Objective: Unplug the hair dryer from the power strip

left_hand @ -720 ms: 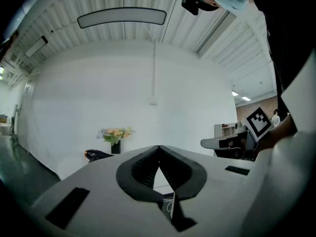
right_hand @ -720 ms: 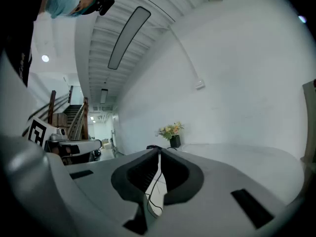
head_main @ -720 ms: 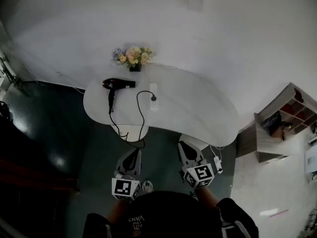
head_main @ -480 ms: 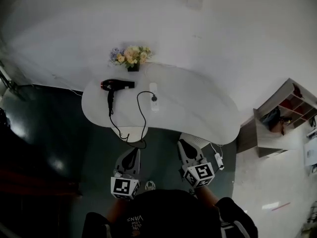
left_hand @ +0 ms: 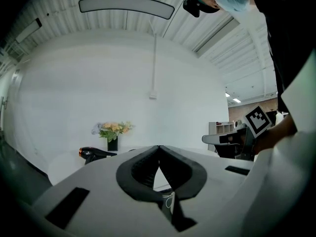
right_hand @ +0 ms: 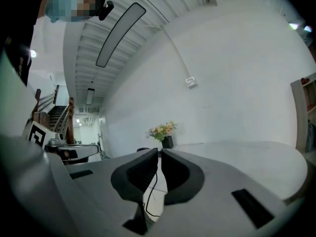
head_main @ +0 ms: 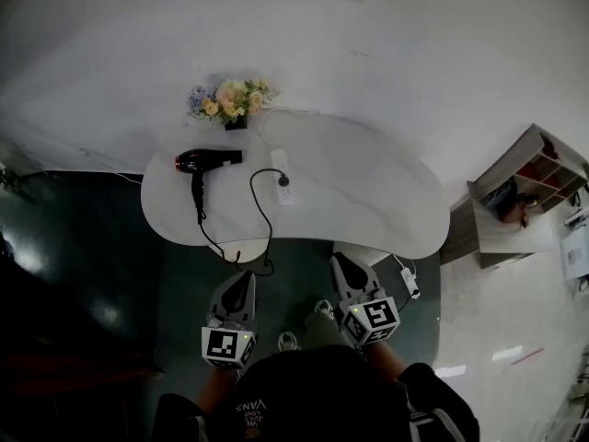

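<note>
White power strip wants pinning, plug pulled straight; left gripper and right gripper, both pressed together, must spread first

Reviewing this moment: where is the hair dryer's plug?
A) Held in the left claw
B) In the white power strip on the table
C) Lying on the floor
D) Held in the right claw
B: the head view shows the black plug sitting in the power strip on the table, while the left claw and right claw are short of the table, holding nothing.
</note>
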`<action>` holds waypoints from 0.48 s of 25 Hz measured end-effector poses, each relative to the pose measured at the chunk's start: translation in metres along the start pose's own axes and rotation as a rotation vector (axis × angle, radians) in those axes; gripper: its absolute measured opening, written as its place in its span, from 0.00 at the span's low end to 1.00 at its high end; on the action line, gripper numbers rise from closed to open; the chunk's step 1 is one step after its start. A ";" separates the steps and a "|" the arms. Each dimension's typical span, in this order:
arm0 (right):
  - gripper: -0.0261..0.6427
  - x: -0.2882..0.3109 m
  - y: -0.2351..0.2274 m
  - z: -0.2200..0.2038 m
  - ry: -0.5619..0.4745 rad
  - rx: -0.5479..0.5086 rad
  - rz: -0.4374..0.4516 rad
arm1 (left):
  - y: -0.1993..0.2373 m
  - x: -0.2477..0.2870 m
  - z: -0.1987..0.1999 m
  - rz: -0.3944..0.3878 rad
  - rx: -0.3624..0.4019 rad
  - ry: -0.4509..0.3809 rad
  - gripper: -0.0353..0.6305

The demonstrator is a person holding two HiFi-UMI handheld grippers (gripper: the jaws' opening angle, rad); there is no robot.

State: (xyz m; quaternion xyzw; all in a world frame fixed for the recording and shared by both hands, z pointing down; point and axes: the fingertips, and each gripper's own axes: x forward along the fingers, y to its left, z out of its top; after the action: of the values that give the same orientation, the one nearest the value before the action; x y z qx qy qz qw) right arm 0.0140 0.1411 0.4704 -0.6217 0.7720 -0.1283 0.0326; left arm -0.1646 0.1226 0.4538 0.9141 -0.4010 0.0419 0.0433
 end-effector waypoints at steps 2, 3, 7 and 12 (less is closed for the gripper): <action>0.11 0.010 -0.007 -0.003 0.000 0.004 -0.001 | 0.005 0.012 -0.002 0.003 0.000 0.006 0.08; 0.11 0.015 -0.011 -0.004 0.001 0.003 0.000 | 0.007 0.019 -0.004 0.008 0.000 0.008 0.08; 0.11 0.043 -0.028 0.000 0.008 -0.004 0.027 | 0.017 0.050 -0.006 0.035 -0.016 0.020 0.08; 0.11 0.077 -0.054 0.003 0.041 -0.013 0.068 | 0.024 0.092 -0.006 0.064 -0.013 0.025 0.08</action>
State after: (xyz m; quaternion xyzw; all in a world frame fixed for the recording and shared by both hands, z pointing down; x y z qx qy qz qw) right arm 0.0487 0.0560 0.4892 -0.5926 0.7939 -0.1350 0.0173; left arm -0.1204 0.0398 0.4711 0.8999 -0.4298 0.0520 0.0530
